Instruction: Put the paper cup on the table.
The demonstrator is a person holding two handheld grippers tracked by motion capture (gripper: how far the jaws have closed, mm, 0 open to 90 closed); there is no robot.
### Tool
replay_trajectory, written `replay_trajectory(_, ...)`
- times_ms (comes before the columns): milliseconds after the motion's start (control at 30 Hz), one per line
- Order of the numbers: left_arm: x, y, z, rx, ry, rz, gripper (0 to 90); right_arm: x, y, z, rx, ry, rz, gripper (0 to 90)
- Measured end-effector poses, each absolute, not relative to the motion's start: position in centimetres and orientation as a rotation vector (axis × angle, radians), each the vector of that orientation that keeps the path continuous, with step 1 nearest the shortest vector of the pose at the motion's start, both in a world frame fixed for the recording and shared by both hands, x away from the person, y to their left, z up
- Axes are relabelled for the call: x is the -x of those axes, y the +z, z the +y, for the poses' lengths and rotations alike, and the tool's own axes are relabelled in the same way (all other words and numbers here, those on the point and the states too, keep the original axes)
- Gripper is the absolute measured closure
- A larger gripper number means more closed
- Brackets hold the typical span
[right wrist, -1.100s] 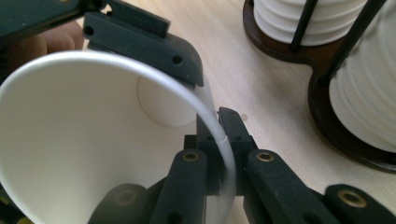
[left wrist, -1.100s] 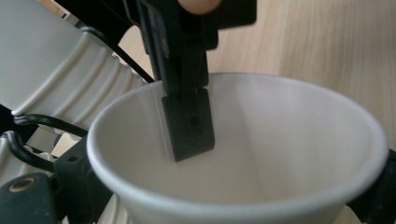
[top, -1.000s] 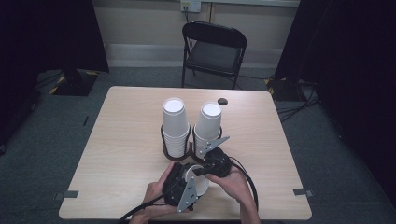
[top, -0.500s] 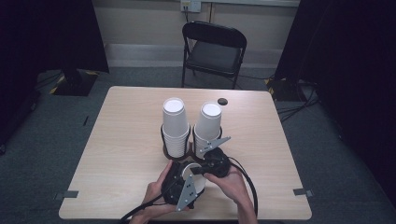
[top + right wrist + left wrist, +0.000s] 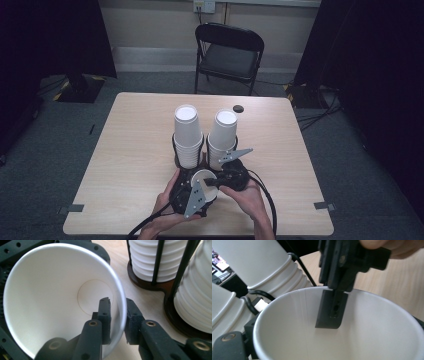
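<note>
Fingers of right gripper [image 5: 117, 312] clamp paper cup [image 5: 50, 297] rim, one inside, one outside. Left gripper [image 5: 187, 192] cradles cup at near table [image 5: 130, 150] edge; its grip unclear. Two cup stacks [image 5: 187, 135] just behind.

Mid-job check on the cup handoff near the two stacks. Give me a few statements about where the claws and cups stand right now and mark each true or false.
1. The right claw pinches the loose paper cup by its rim, one jaw inside and one outside. True.
2. The loose cup holds liquid. False: its white bottom is bare and dry in the right gripper view.
3. Two stacks of cups stand in a dark wire holder on the table. True.
4. The loose cup already sits on top of a stack. False: it is held in front of the stacks, between the two hands.
5. A folding chair stands beyond the far table edge. True.
</note>
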State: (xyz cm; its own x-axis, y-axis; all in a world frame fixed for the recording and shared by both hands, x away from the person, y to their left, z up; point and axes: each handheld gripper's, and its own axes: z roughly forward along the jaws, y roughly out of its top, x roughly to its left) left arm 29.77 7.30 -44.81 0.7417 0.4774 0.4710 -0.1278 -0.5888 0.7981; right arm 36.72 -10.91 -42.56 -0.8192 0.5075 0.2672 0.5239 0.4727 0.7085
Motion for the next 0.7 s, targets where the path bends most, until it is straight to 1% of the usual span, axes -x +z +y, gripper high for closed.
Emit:
replay_trajectory(200,-30.3,-44.7,8.0,-1.995,0.825,0.329,9.8,-36.3,-42.4,-11.2,0.972,-1.403,-2.649,71.1)
replay_trajectory(267,-30.4,-44.7,8.4,-1.977,0.809,0.353,9.8,-36.0,-42.2,-11.4,0.971,-1.457,-2.632,67.2)
replay_trajectory(367,-30.6,-44.6,8.9,-1.948,0.765,0.394,9.8,-35.8,-42.2,-11.8,0.993,-1.532,-2.586,64.2)
replay_trajectory(700,-31.1,-44.6,9.8,-1.876,0.719,0.491,9.7,-35.3,-42.0,-13.3,1.054,-1.748,-2.505,49.7)
